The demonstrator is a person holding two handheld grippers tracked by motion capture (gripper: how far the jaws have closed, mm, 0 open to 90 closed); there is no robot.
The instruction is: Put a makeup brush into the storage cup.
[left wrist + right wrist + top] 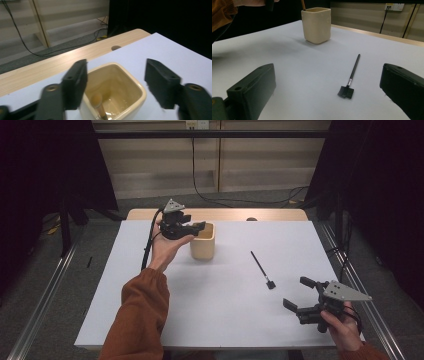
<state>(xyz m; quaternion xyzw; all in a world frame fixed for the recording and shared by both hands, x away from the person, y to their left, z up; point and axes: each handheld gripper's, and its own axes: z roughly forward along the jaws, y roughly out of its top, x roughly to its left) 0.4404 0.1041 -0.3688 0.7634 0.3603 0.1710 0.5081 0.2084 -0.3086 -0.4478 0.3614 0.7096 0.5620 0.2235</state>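
Observation:
A cream square cup [202, 248] stands on the white table cover at the far left centre. My left gripper [192, 226] hovers over its rim, jaws open, nothing between them. In the left gripper view the cup [140, 88] lies below the spread jaws of the left gripper [116, 85], and a wooden-handled brush [100, 107] rests inside it. That handle [303, 4] pokes above the cup [316, 25] in the right gripper view. A thin black brush with a comb head [262, 269] lies flat right of centre. My right gripper [295, 291] is open near the front right, just short of that black brush [353, 72].
The white cover [225, 310] spans the table, with a bare wooden strip [225, 214] along its far edge. Metal rails [47, 290] run along both sides. A black cable [210, 195] lies on the floor beyond, and dark curtains hang left and right.

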